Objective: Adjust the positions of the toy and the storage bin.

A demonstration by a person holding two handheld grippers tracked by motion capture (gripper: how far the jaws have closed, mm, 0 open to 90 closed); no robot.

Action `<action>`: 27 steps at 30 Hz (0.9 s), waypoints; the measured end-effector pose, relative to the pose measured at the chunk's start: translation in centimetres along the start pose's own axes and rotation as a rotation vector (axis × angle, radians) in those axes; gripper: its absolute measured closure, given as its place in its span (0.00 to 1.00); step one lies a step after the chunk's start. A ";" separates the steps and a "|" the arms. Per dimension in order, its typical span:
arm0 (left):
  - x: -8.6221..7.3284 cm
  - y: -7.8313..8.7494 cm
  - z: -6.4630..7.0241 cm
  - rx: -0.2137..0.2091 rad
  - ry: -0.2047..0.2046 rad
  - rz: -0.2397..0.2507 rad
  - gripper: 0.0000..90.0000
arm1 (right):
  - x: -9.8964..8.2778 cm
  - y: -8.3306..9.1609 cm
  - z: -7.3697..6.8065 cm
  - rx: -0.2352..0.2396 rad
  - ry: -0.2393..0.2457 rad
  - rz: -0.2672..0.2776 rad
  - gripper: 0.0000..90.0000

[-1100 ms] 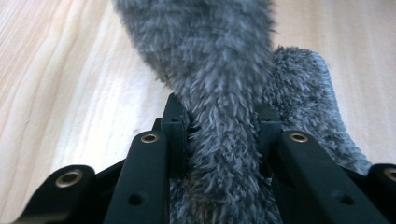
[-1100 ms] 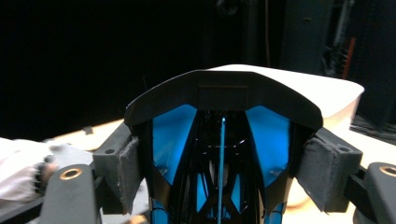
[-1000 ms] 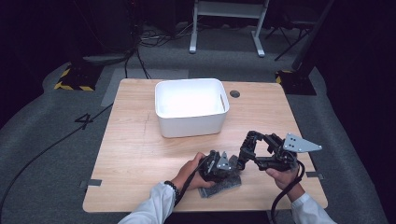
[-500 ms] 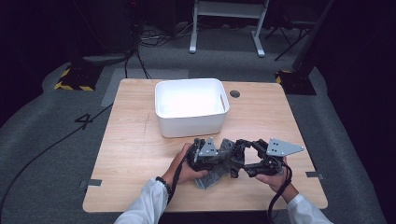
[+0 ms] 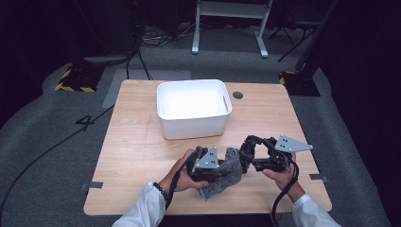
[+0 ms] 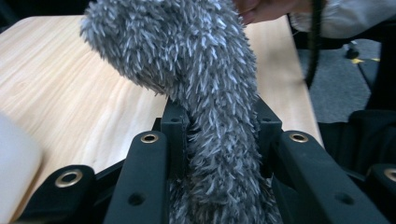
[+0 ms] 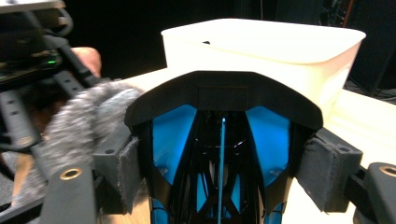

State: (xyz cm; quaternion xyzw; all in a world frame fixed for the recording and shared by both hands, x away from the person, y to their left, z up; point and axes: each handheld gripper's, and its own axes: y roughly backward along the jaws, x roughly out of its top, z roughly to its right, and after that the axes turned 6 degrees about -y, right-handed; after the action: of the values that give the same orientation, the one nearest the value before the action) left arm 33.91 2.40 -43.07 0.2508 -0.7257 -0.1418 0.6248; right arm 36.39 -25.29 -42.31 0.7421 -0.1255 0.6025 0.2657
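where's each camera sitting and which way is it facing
High view: above the person's side, facing forward and down on the table; forearms, left gripper and right gripper enter from below.
Left gripper view: on that gripper, facing along its fingers shut on the grey fuzzy cloth.
Right gripper view: on that gripper, facing the white bin; its fingers grip a black and blue object.
Shared: cloth and bin appear in the high and right gripper views.

Bin [image 5: 193,126] far-centre on tabletop [image 5: 132,156]; duster [image 5: 226,172] near of it, between left claw [image 5: 222,166] and right claw [image 5: 247,153].
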 end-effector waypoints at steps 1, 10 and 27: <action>0.1 -0.2 0.2 -0.014 -0.007 0.001 0.74 | 0.0 0.0 0.0 -0.006 -0.005 -0.002 0.28; 1.8 -2.5 2.4 -0.099 -0.077 -0.018 0.74 | 0.2 -0.5 -0.7 0.007 -0.007 0.000 0.28; -2.3 -5.6 0.4 -0.062 -0.010 -0.229 0.75 | 1.1 0.5 -1.1 0.052 -0.006 0.052 0.28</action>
State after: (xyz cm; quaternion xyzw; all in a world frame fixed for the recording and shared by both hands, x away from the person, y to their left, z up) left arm 34.76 -1.06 -47.94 0.3119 -0.6907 -0.2357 0.6084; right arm 35.48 -24.99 -41.02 0.7470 -0.1298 0.6100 0.2304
